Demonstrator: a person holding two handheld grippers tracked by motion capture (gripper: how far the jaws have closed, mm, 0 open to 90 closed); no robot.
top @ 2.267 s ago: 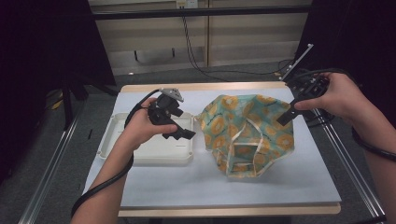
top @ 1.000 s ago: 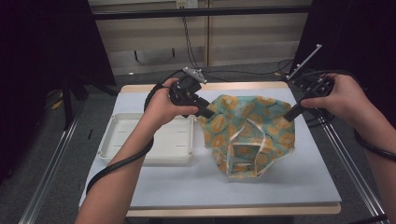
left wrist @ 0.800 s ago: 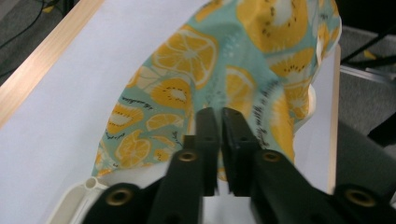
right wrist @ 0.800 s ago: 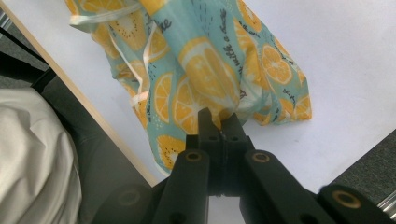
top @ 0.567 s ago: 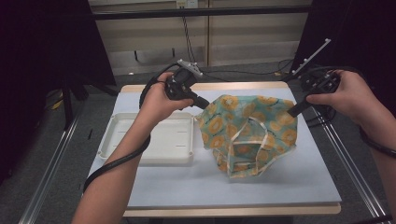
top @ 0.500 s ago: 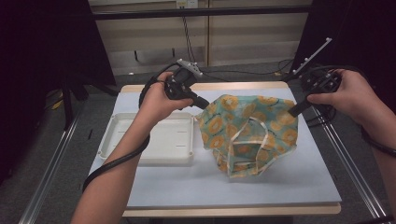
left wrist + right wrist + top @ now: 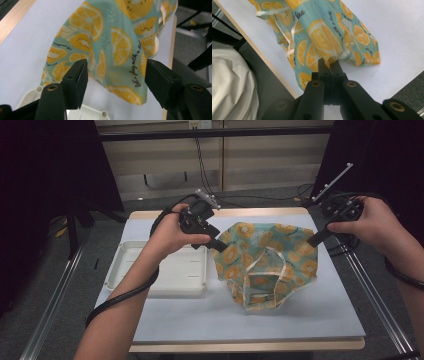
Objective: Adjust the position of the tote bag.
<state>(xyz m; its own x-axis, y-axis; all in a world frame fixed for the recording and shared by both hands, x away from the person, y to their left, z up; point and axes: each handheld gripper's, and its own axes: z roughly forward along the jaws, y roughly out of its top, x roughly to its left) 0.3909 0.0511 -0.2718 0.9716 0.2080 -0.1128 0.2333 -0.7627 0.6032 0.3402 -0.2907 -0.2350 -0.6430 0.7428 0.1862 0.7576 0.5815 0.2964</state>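
Black two-jaw left gripper [image 7: 218,245] and right gripper [image 7: 314,240]: blocky jaws, brass-coloured screws, trailing black cables. Forearms bare, no sleeves.

The left gripper [image 7: 218,245] hovers at the cloth bag's [image 7: 267,257] left edge, its jaws having just opened, the fabric hanging between them unpinched. The right gripper [image 7: 312,241] clamps the bag's right edge tight. Both forearms reach in from the near side, hands raised above the bag.
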